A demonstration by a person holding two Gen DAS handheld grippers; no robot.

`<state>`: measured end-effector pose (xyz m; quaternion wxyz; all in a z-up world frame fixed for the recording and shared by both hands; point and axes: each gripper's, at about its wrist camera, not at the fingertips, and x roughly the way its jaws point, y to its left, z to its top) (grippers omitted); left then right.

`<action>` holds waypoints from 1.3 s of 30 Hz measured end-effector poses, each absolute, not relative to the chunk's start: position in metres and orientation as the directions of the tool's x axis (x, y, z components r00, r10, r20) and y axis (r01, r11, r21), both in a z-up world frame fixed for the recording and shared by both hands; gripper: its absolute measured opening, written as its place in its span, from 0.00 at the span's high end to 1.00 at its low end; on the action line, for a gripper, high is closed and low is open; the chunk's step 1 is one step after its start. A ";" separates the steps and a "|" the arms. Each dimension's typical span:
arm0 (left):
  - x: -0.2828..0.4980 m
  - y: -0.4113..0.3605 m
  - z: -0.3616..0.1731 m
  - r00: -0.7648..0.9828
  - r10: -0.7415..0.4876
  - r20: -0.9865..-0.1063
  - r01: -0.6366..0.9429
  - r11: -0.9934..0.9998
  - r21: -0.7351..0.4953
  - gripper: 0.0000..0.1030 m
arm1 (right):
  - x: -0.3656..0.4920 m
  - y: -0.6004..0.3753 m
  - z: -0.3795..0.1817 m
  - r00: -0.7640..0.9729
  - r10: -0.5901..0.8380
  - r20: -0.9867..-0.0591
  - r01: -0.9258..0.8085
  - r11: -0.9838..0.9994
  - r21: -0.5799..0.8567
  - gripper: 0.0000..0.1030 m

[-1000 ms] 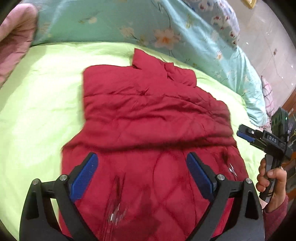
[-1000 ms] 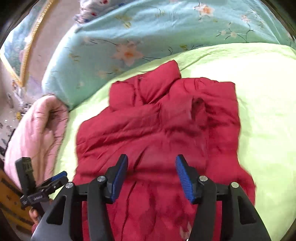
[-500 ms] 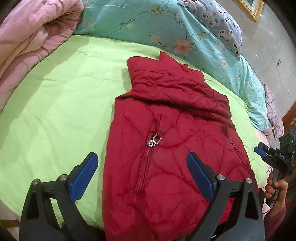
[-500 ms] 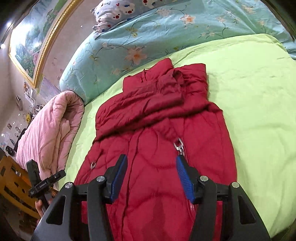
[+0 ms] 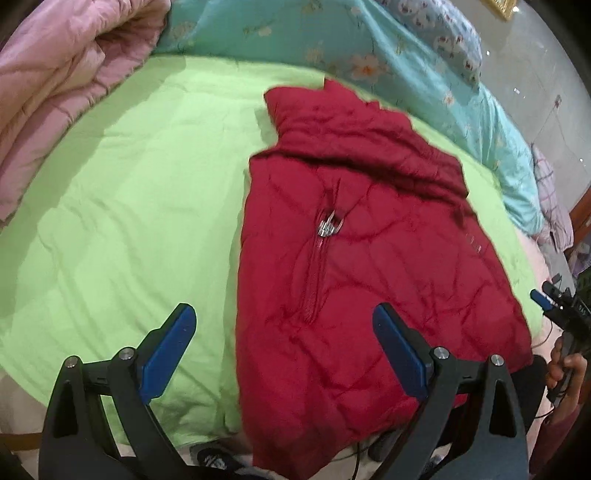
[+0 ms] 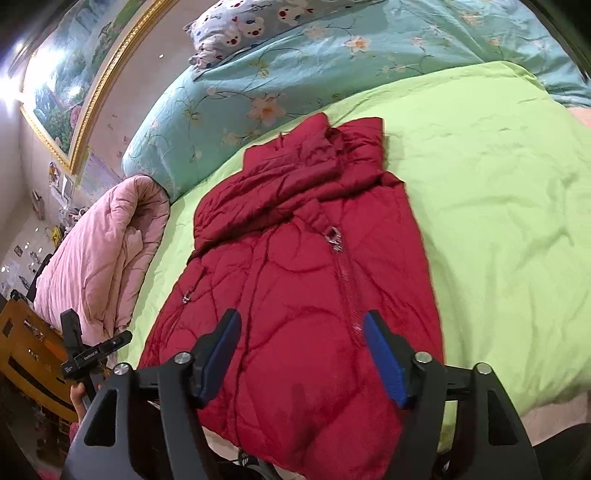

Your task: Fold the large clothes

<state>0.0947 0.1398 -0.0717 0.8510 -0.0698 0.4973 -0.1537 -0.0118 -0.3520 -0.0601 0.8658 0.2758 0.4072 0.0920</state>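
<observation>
A red quilted jacket (image 5: 369, 251) lies folded on the lime green bed sheet (image 5: 122, 206), its hem hanging over the near bed edge. A silver zipper pull (image 5: 328, 226) shows on top. It also shows in the right wrist view (image 6: 306, 280), with the zipper pull (image 6: 334, 236). My left gripper (image 5: 282, 339) is open and empty above the jacket's near left part. My right gripper (image 6: 301, 350) is open and empty above the jacket's near end. The right gripper also shows at the right edge of the left wrist view (image 5: 554, 299).
A pink quilt (image 5: 55, 85) is bunched at the left of the bed, also visible in the right wrist view (image 6: 99, 251). A teal floral duvet (image 6: 332, 70) and a patterned pillow (image 6: 266, 22) lie at the head. A wooden piece of furniture (image 6: 26, 354) stands left of the bed.
Both grippers have pulled back and up from the jacket toward the near bed edge. The jacket now lies narrower, with its sides folded in and the zipper on top.
</observation>
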 end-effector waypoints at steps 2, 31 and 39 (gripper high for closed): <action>0.096 0.143 -0.082 0.430 -0.337 -0.838 0.180 0.941 -0.286 0.06 | -0.017 -0.359 -0.064 0.647 0.376 -0.664 0.084 0.830 0.552 0.30; 0.061 0.123 -0.144 0.143 -0.427 -0.893 0.168 0.899 -0.404 0.18 | -0.060 -0.384 -0.143 0.503 0.552 -0.665 0.188 0.681 0.707 0.43; 0.055 0.123 -0.137 0.148 -0.440 -0.886 0.208 0.889 -0.407 0.61 | -0.065 -0.379 -0.141 0.479 0.584 -0.655 0.171 0.670 0.722 0.55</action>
